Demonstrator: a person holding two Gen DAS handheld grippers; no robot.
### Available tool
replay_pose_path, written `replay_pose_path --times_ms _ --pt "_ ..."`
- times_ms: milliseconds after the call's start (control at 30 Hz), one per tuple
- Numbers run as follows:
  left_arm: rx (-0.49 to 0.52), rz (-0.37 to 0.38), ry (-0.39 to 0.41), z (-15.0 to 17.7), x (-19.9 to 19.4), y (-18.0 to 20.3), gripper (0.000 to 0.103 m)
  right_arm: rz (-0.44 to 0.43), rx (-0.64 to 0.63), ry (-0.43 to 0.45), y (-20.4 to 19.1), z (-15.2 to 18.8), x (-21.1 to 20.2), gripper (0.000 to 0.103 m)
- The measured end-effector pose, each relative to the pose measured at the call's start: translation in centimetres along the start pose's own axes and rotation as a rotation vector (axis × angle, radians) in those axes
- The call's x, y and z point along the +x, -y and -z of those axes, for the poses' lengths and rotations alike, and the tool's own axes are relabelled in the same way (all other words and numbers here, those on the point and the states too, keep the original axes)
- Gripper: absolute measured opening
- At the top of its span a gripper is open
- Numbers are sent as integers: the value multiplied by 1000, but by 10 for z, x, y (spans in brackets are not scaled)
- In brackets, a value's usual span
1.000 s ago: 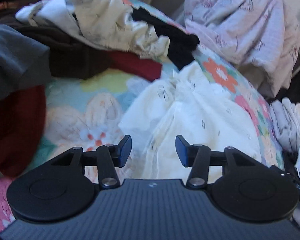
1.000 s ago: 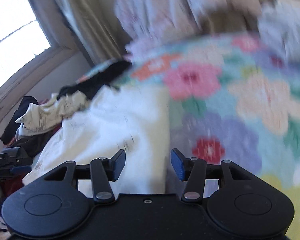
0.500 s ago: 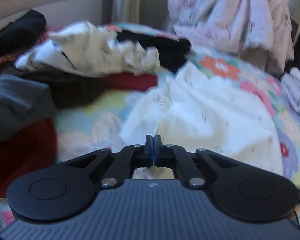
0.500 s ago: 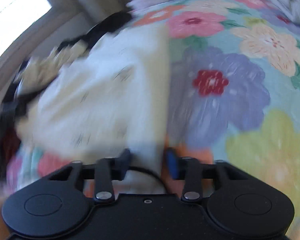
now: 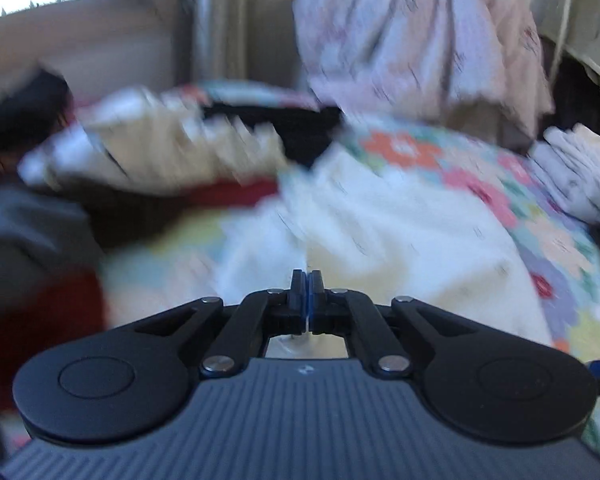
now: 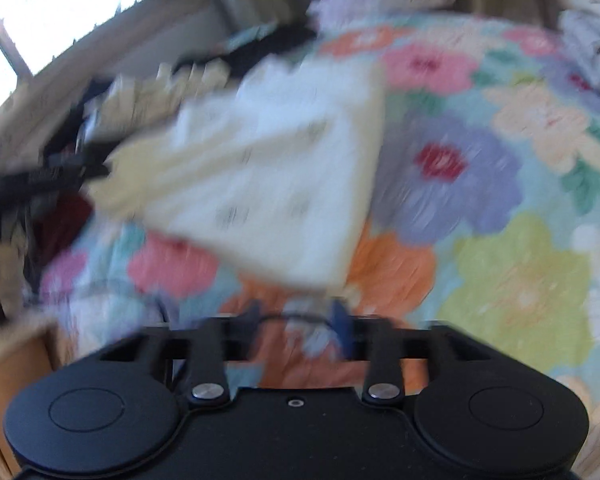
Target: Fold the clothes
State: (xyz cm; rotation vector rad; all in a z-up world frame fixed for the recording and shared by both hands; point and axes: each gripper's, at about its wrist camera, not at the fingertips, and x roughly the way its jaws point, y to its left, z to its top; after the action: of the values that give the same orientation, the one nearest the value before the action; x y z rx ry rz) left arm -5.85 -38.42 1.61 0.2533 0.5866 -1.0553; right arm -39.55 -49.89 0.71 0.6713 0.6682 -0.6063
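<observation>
A bed covered by a floral quilt (image 6: 500,208) fills most of both views, its big pink, purple, orange and yellow-green flowers on pale blue showing clearest in the right half of the right wrist view. On it, centre-left in that view, lies the white garment (image 6: 284,184): a cream-white cloth with small dark specks, spread as a rough wedge whose narrow end reaches down toward the lower middle of the frame; motion blur hides its seams and edges. In the left wrist view the same white garment (image 5: 400,240) occupies the centre, creased into soft ridges that run to the bottom middle. A heap of other clothes (image 5: 160,160), cream, black, grey and dark red, is piled in the left half of that view, and a pale lilac printed fabric (image 5: 420,40) hangs in the upper right. The left hand-held gripper (image 5: 308,292) has its fingers pressed together on a fold of the white garment. The right hand-held gripper (image 6: 298,316) stands with its fingers apart at the garment's near tip, though blur keeps me from telling whether they touch the cloth.
</observation>
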Motion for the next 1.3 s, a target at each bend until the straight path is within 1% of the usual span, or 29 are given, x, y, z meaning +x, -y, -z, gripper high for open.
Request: replay_pose_path --times_ms 67,133,233,333,367,433,467,500,533,567,600,633,667,733,767,800,867,900,933,967,1000,1033,1067,1100,1167,1200,1233,1267,1300 --pt "-43 -45 -6 1 2 -7 1 -24 72 50 18 -7 -5 58" --pt "-50 -92 -31 1 8 -9 1 -46 168 75 36 -13 0 58" --pt "-10 -98 -50 2 8 -3 1 -67 267 70 51 -18 19 58" --pt "41 -104 -25 2 1 5 2 -94 290 53 55 -18 36 58" --pt "44 -105 -10 2 -2 6 4 -97 287 45 54 -17 40 58" --pt "4 -89 37 0 -7 2 7 -96 295 36 53 -14 46 58" --pt "-14 -75 58 -2 -9 0 10 -113 307 26 55 -13 50 58" --pt "-13 -50 71 -3 -10 1 16 -139 330 12 56 -12 55 58" --pt "8 -13 78 -4 -10 5 21 -167 349 -12 56 -11 62 58" --pt "35 31 76 -4 -10 11 35 -195 366 -36 56 -10 69 58" --pt "72 84 63 -3 -8 20 41 -226 362 -63 54 -10 76 52" --pt "116 140 48 -1 -5 32 42 -258 358 -89 52 -11 83 9" --pt "176 202 30 2 -3 45 42 -287 356 -111 50 -12 89 8" --pt "330 308 -1 13 1 76 46 -311 366 -68 52 -20 86 7" --pt "409 351 -10 19 2 92 48 -326 362 -43 52 -24 82 7" --pt "490 389 -13 26 2 108 52 -344 360 -19 52 -28 78 7" --pt "638 462 -11 39 2 136 54 -423 397 24 55 -32 66 7" --pt "693 480 -2 44 2 149 54 -460 414 44 56 -35 59 7" --pt "748 497 7 49 3 161 55 -473 409 55 55 -38 54 7" --pt "797 498 17 53 4 172 58 -487 405 65 54 -41 49 7" --pt "833 470 29 56 8 183 62 -500 399 67 53 -44 46 7" --pt "851 440 40 58 14 191 63 -513 404 64 52 -46 45 7" --pt "850 412 44 56 20 196 64 -526 408 61 52 -48 44 7" --pt "849 383 48 55 26 200 64 -537 411 58 51 -50 44 7" --pt "819 347 60 50 37 204 64 -525 403 44 49 -52 43 7" --pt "794 345 67 47 40 203 53 -527 403 36 49 -52 44 7" --pt "772 355 70 43 42 202 39 -530 404 28 50 -51 45 7" --pt "760 374 70 41 43 201 12 -534 404 21 50 -51 45 7" --pt "765 374 91 42 40 202 11 -553 405 23 51 -52 44 7"
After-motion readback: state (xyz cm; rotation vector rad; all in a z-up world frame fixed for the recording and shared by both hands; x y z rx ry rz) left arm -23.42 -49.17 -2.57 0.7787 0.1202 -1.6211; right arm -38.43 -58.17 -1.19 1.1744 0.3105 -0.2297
